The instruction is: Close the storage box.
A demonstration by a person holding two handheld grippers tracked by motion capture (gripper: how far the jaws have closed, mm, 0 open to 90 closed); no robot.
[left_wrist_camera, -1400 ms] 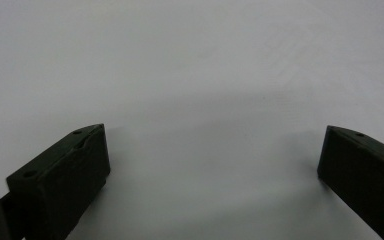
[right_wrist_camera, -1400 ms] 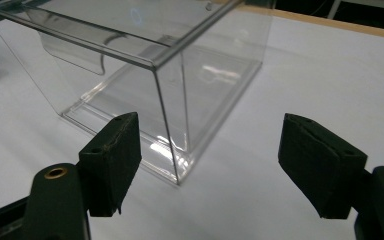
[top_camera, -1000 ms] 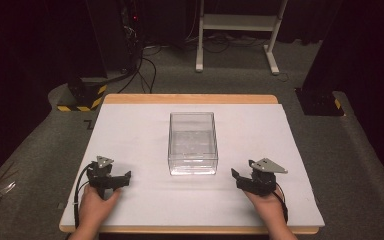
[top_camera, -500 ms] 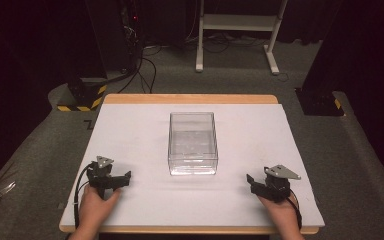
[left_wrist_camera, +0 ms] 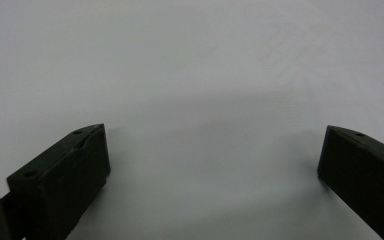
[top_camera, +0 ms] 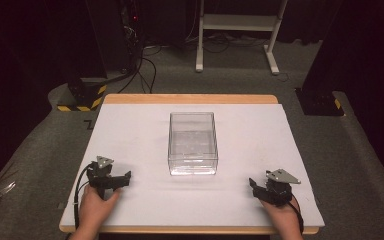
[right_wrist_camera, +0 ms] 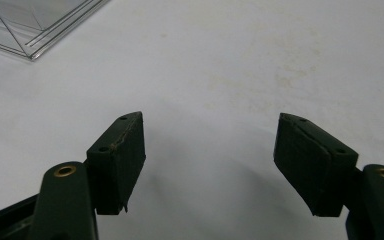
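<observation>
Lab or studio space, black curtains, grey carpet, cables, white-covered table, hazard-striped stand base

In the right gripper view the clear box is cut off by the top and left edges, so just one near corner shows. The right gripper has both jaws cut by the bottom edge there. In the left gripper view the left gripper loses its jaws to the bottom edge, one also to the right edge. In the high view both forearms are cut by the near edge, and the far background is too dark to make out.
</observation>
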